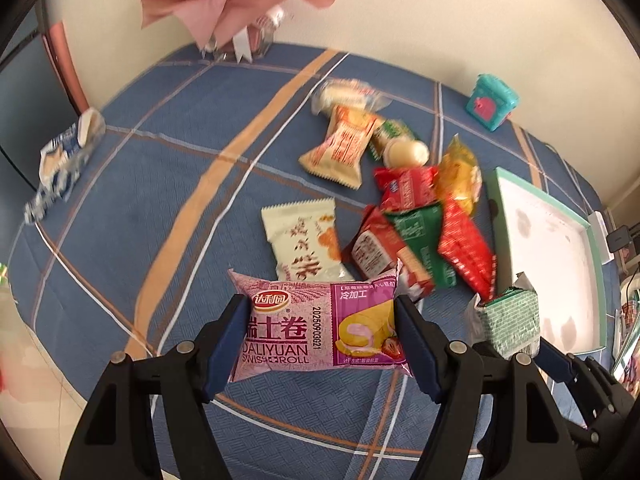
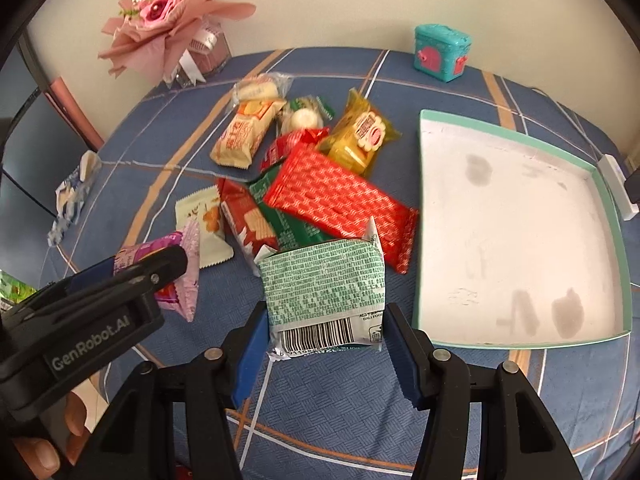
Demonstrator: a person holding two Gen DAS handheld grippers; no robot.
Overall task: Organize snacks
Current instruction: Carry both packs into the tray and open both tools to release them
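My left gripper [image 1: 320, 344] is shut on a pink Swiss roll packet [image 1: 316, 326], held crosswise above the blue checked tablecloth [image 1: 160, 216]. My right gripper [image 2: 326, 354] is shut on a green-printed white packet [image 2: 324, 284], barcode end down, lifted off the cloth. In the left wrist view that green packet [image 1: 510, 320] hangs at the right. The right wrist view shows the left gripper [image 2: 120, 276] with the pink packet [image 2: 184, 268] at the left. Several snack packets [image 2: 336, 196] lie piled mid-table. An open mint-rimmed white box [image 2: 516, 236] sits to the right.
A pink bouquet [image 2: 168, 20] stands at the back left by the wall. A teal toy chest [image 2: 440, 54] sits at the back right. A blue-white packet [image 1: 60, 164] lies at the left table edge. A cream packet [image 1: 304, 240] lies just beyond the pink one.
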